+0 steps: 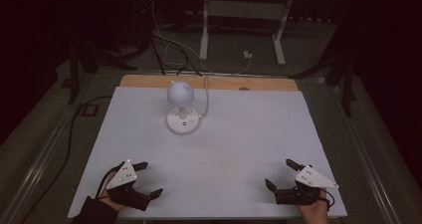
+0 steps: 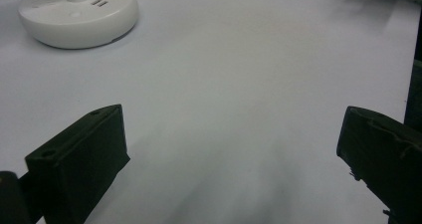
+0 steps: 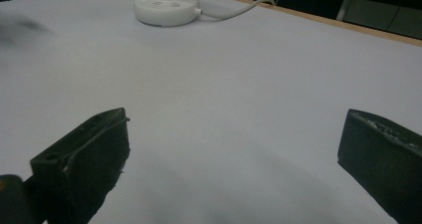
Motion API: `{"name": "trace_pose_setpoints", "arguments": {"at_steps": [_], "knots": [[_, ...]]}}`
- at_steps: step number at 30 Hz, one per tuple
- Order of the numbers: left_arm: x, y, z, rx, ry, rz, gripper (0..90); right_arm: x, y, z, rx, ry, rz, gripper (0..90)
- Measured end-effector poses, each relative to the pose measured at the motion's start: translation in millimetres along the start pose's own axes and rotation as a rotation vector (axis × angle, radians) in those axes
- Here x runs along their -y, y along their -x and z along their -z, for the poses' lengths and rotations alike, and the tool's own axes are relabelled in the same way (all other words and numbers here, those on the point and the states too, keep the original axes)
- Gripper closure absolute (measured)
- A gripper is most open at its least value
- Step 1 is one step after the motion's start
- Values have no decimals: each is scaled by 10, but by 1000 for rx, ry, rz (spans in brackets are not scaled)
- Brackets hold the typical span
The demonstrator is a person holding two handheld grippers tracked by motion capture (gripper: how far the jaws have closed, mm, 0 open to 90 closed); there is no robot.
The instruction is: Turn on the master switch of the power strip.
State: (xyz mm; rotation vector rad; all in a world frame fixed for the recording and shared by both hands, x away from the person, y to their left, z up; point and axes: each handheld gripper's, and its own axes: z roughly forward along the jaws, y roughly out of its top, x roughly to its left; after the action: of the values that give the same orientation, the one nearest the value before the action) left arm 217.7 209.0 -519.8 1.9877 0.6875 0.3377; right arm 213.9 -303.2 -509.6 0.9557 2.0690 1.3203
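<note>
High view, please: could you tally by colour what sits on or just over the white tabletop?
White: 1, the lamp with its round base and cable.
Black: 2, the left gripper and the right gripper, both with jaws wide apart and nothing between them.
Total: 3.

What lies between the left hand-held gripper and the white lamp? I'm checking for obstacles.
Nothing: in the high view only bare white table separates the left hand-held gripper from the lamp.
</note>
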Motion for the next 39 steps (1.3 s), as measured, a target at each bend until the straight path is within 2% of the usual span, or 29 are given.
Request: {"name": "trace_pose_setpoints", "arguments": {"at_steps": [4, 11, 23, 33, 39], "knots": [[-10, 2, 6, -4, 7, 2, 0, 3, 4, -3, -1, 2, -4, 0], [-45, 16, 2, 13, 1, -2, 0, 1, 13, -12, 2, 6, -26, 0], [-202, 22, 26, 36, 49, 4, 1, -10, 0, -37, -11, 1, -19, 0], [-331, 45, -3, 42, 55, -10, 0, -15, 6, -37, -15, 17, -26, 0], [-462, 61, -72, 46, 55, -19, 0, -21, 2, -19, -8, 32, -21, 0]]}}
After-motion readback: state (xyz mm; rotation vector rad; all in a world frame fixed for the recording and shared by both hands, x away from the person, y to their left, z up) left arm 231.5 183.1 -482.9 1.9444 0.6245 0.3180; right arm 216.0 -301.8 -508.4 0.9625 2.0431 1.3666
